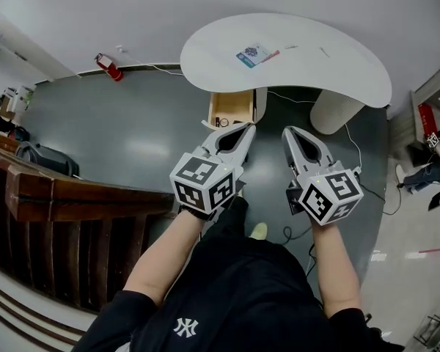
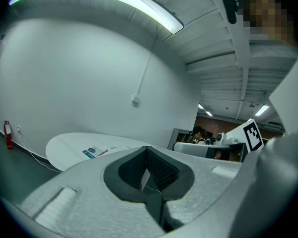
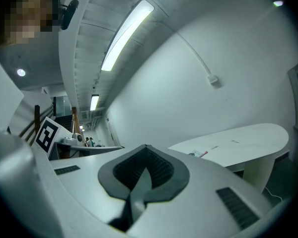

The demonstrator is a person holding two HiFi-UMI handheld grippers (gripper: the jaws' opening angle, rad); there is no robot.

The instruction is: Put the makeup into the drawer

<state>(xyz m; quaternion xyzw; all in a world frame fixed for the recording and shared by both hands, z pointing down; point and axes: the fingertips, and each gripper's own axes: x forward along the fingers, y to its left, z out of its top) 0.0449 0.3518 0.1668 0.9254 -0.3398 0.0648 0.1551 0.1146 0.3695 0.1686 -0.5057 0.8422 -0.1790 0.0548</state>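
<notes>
A flat blue-and-white makeup packet lies on the white curved table, with a thin red stick beside it. Below the table's near edge a wooden drawer stands pulled open. My left gripper is shut and empty, its tips just short of the drawer's front. My right gripper is also shut and empty, beside it on the right. In the left gripper view the shut jaws point toward the table and the packet. The right gripper view shows shut jaws and the table.
A white pedestal carries the table at the right, with cables on the dark floor. A wooden counter runs along the left. A red fire extinguisher lies by the far wall. A seated person is at the far right.
</notes>
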